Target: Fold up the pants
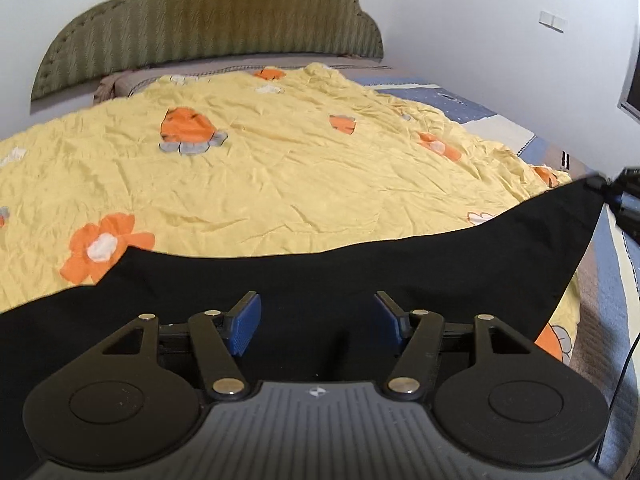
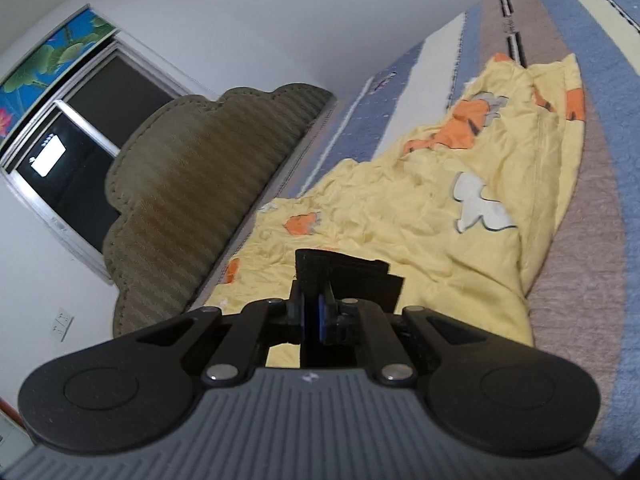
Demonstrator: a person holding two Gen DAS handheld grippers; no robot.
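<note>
Black pants (image 1: 360, 272) lie across the near part of a yellow flowered quilt (image 1: 280, 168) on the bed. My left gripper (image 1: 318, 320) is open, its blue pads (image 1: 244, 328) wide apart just above the black cloth. At the far right of the left wrist view my right gripper (image 1: 624, 200) holds a lifted corner of the pants. In the right wrist view my right gripper (image 2: 314, 312) is shut on a thick folded black edge of the pants (image 2: 352, 280), raised above the quilt (image 2: 440, 208).
An olive padded headboard (image 1: 216, 12) stands at the far end of the bed. A striped blue, cream and brown sheet (image 2: 592, 200) shows beside the quilt. A window (image 2: 72, 152) is in the white wall.
</note>
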